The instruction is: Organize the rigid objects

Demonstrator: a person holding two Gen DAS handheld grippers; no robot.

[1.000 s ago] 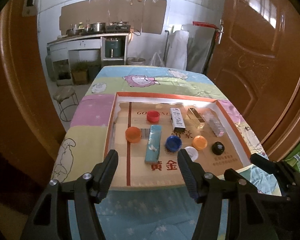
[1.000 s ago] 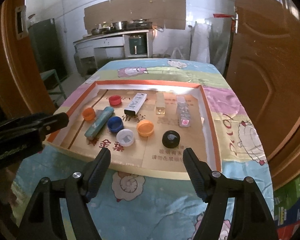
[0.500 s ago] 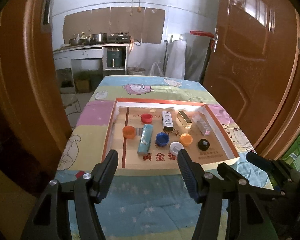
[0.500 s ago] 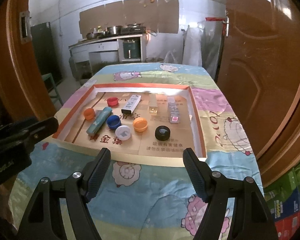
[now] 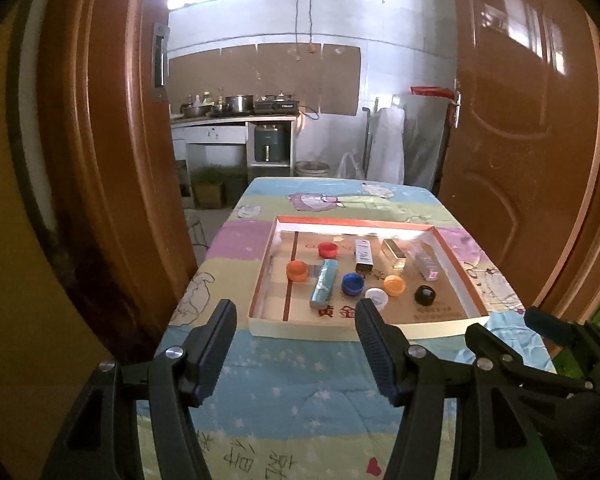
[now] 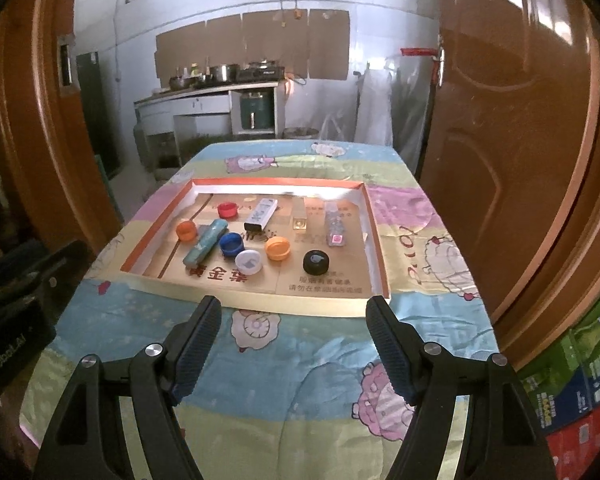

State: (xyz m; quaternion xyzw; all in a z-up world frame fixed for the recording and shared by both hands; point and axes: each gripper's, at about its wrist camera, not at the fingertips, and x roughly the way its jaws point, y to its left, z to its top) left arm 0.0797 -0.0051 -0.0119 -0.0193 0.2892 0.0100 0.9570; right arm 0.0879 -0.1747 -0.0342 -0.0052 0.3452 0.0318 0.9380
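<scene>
Caps and small boxes lie inside a shallow tray [image 6: 376, 240] on the table [image 6: 300, 344]. From 9 o'clock to 3 o'clock within the tray: orange cap [image 6: 186, 231], teal box [image 6: 205, 241], red cap [image 6: 227, 209], blue cap [image 6: 231, 243], white cap [image 6: 248, 262], white box [image 6: 261, 213], second orange cap [image 6: 278, 248], black cap [image 6: 316, 261], clear case [image 6: 334, 222]. Left hand-held gripper [image 5: 296, 312]: fingers apart, empty, above the table short of the tray. Right hand-held gripper [image 6: 294, 308]: fingers apart, empty, at the tray's 6 o'clock edge.
</scene>
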